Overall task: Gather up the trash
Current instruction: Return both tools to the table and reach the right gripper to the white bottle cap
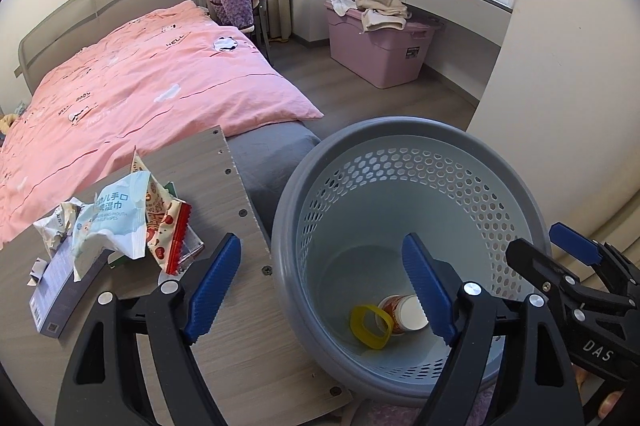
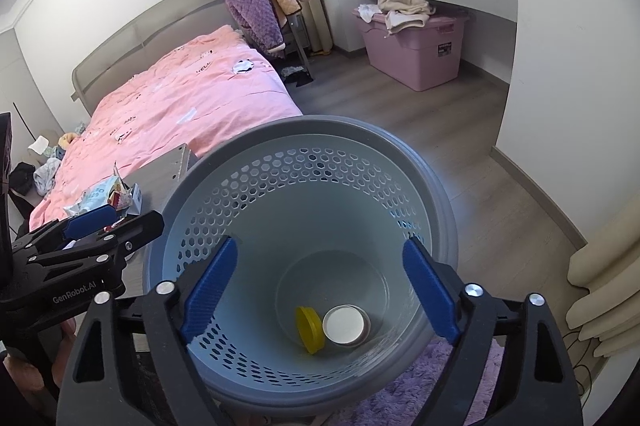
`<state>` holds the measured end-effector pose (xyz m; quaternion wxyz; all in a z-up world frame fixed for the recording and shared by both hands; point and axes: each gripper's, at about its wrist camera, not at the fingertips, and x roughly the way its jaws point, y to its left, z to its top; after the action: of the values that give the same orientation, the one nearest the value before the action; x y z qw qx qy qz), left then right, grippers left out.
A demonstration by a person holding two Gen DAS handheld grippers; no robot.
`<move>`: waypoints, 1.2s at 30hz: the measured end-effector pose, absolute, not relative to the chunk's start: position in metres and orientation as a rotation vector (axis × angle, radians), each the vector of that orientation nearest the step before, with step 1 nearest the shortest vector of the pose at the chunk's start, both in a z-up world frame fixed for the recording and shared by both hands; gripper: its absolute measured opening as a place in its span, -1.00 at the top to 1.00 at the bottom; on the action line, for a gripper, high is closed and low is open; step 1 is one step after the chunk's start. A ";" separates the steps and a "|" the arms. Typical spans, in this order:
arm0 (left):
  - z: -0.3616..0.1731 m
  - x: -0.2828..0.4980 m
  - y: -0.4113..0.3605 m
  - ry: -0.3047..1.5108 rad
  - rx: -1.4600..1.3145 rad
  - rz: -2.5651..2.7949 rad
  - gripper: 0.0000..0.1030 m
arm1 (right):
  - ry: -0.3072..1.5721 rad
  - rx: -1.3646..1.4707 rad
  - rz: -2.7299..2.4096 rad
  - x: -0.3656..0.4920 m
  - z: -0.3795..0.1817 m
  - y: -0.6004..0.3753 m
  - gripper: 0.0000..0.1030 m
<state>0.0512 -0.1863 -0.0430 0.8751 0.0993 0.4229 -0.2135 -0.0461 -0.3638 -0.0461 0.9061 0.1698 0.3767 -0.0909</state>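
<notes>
1. The grey waste basket (image 2: 256,193) stands beside the wooden table (image 1: 240,346).
2. The right gripper (image 2: 320,290) hangs over its mouth, fingers spread, empty.
3. The left gripper (image 1: 324,290) straddles the rim, fingers spread, empty.
4. Crumpled wrappers (image 1: 120,222) lie on the table, beyond the left finger.
5. A white cup (image 2: 345,325) and yellow lid (image 2: 309,329) lie on the basket floor, below the right fingers.

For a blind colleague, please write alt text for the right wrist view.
The open, empty right gripper hangs over a grey perforated wastebasket holding a yellow lid and a paper cup. At left, the left gripper, wrappers on a table, and a pink bed.
</notes>
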 end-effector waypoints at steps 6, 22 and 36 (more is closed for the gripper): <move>-0.039 0.051 -0.176 0.877 0.183 -0.427 -0.54 | 0.781 0.367 -0.136 -0.044 -0.046 -0.357 -0.87; -0.028 0.057 -0.070 0.855 0.080 -0.236 -0.54 | 0.774 0.272 -0.028 -0.017 -0.025 -0.297 -0.87; -0.044 0.061 0.060 0.869 0.004 0.002 -0.54 | 0.799 0.166 0.115 0.020 -0.029 -0.195 -0.87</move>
<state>0.0611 0.0604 -0.0444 0.9071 0.0019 0.4209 0.0008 0.0201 -0.1952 -0.0290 0.9162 0.0806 0.3884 0.0561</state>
